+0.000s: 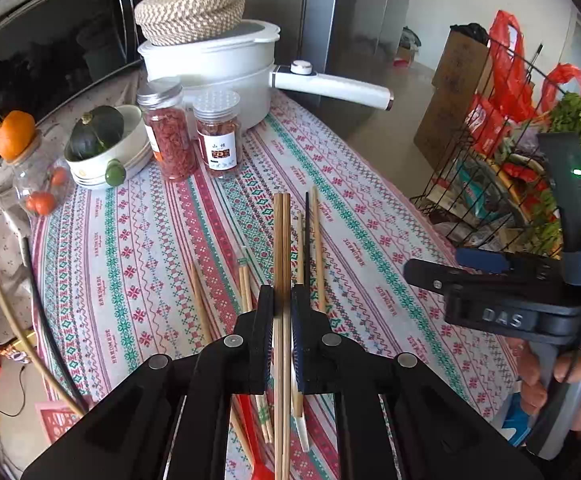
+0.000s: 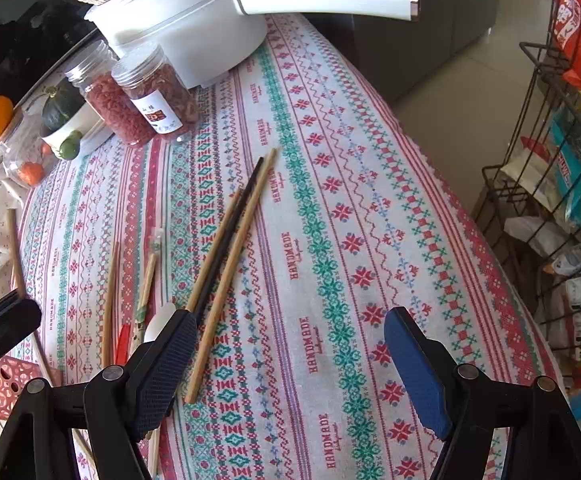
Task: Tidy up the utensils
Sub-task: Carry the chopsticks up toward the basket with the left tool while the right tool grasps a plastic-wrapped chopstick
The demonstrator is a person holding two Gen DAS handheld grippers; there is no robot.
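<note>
Chopsticks pair clamped upright between left gripper jaws, above patterned tablecloth; more loose below. Right wrist: right gripper spread wide, empty, black chopstick among bamboo ones by left finger

- Left gripper fingers pinch a pair of bamboo chopsticks.
- Loose chopsticks lie on the counter below.
- Right gripper, perhaps parted, hovers alongside.

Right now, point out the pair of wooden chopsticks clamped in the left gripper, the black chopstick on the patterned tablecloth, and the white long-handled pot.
Pair of wooden chopsticks (image 1: 282, 240): left wrist view, mid-shaft.
Black chopstick (image 2: 237, 208): right wrist view, mid-shaft.
White long-handled pot (image 1: 210, 68): left wrist view, side wall.
</note>
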